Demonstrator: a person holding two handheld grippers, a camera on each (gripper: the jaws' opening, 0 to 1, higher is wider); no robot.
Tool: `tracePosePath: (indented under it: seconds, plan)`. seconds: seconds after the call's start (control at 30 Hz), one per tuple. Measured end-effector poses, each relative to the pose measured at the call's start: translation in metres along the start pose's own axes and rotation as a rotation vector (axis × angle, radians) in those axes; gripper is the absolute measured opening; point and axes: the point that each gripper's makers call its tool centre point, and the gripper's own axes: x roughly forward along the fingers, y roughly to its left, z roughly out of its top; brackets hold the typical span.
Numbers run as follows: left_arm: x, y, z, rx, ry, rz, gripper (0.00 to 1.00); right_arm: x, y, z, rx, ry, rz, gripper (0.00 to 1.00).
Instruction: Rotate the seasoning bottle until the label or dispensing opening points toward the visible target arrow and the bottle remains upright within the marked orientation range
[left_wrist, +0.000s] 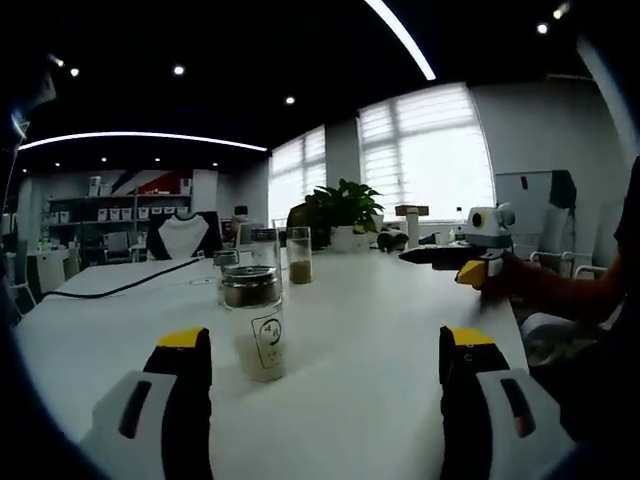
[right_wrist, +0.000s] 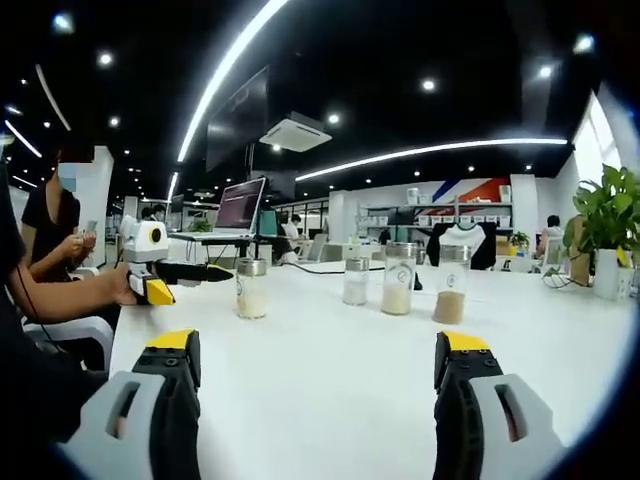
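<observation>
An open office: long white table (right_wrist: 340, 370), laptop (right_wrist: 240, 208), shelves (left_wrist: 120, 215), ceiling lights.

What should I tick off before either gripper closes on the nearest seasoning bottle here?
1. Nearest bottle upright on the white table: ok.
2. Left gripper open, bottle just inside its left jaw, not centred: not ok.
3. Right gripper open, nothing between its jaws: ok.
4. Target arrow or marked range on the table: cannot tell.
5. Label faces the left gripper view; direction of the opening: cannot tell.
6. Other bottles stand apart from the nearest one: ok.
</observation>
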Motion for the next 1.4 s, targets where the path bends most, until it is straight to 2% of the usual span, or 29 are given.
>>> tracePosePath:
  seconds: [0.07, 0.13, 0.43, 0.6, 0.73, 0.97, 1.2, 1.4]
  plan:
    - [0.0, -0.003, -0.001, 0.023, 0.007, -0.002, 1.0, 0.003, 0.001, 0.002, 0.04, -0.014, -0.001, 0.99]
    - [0.0, -0.005, 0.0, 0.031, 0.005, 0.001, 1.0, 0.007, 0.002, 0.003, 0.04, -0.021, -0.002, 0.99]
    - [-0.004, -0.001, 0.005, 0.005, -0.024, 0.012, 1.0, 0.026, -0.002, 0.009, 0.063, -0.033, -0.027, 0.98]
    - [-0.005, -0.002, 0.008, -0.023, -0.042, 0.002, 1.0, 0.053, -0.01, 0.009, 0.085, -0.013, -0.035, 0.97]
    - [-0.006, 0.0, 0.009, -0.032, -0.053, 0.007, 1.0, 0.071, -0.013, 0.007, 0.068, 0.024, -0.019, 0.97]
    - [-0.005, 0.0, 0.009, -0.014, -0.048, 0.013, 1.0, 0.096, -0.016, 0.005, 0.028, 0.042, -0.018, 0.95]
    - [-0.005, 0.0, 0.011, -0.008, -0.058, 0.009, 1.0, 0.126, -0.025, 0.012, 0.028, 0.031, -0.036, 0.92]
    - [-0.005, 0.005, 0.006, 0.012, -0.034, 0.029, 1.0, 0.151, -0.036, 0.015, 0.025, 0.014, -0.057, 0.89]
